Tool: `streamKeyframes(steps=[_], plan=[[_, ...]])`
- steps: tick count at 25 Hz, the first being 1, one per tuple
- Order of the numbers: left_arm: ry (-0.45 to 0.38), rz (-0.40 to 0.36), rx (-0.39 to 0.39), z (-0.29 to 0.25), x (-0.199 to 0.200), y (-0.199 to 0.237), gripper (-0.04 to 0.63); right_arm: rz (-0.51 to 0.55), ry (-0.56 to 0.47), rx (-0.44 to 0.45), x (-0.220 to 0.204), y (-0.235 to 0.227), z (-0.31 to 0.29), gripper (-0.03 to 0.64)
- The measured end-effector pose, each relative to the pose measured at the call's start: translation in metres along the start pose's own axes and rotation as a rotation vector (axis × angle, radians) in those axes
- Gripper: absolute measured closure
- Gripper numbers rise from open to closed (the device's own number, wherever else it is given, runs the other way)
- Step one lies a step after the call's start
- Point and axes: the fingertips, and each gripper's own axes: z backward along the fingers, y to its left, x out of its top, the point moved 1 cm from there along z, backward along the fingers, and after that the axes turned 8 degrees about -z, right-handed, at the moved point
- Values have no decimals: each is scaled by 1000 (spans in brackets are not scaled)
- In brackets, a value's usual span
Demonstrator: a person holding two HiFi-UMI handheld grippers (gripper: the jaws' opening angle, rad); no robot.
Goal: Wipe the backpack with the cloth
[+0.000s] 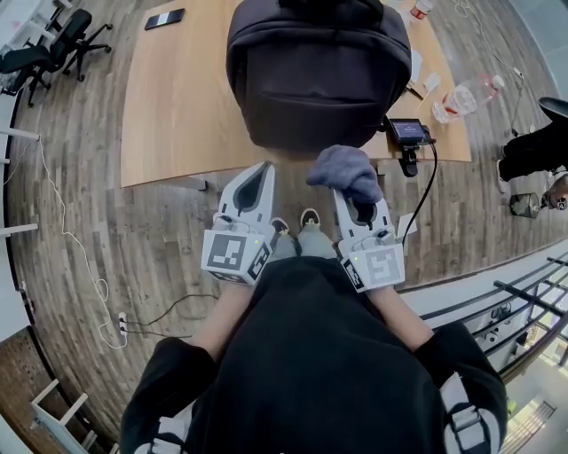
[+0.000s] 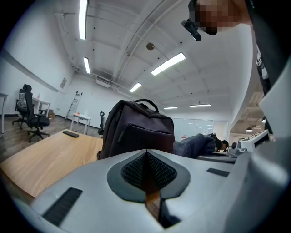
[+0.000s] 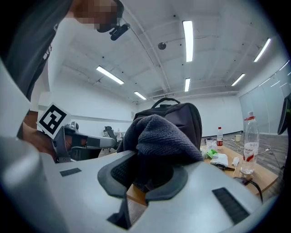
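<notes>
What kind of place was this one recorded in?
Probably an open-plan office or lab: a long wooden table with a backpack standing on it, wheeled office chairs at the side, and strip lights on a high white ceiling.

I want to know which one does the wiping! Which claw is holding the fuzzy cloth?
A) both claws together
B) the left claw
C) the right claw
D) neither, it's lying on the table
C: the right claw is shut on the cloth, which bunches up above it, while the left claw is shut with nothing in it.
</notes>
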Motion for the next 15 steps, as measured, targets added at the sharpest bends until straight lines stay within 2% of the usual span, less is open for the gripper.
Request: streamKeyframes(steps=[9, 15], plan=[[7, -20, 9, -26, 8, -1, 580, -15, -11, 1, 6, -29, -10, 563], [26, -30, 23, -51, 7, -8, 580, -37, 34, -7, -8, -59, -16, 563]])
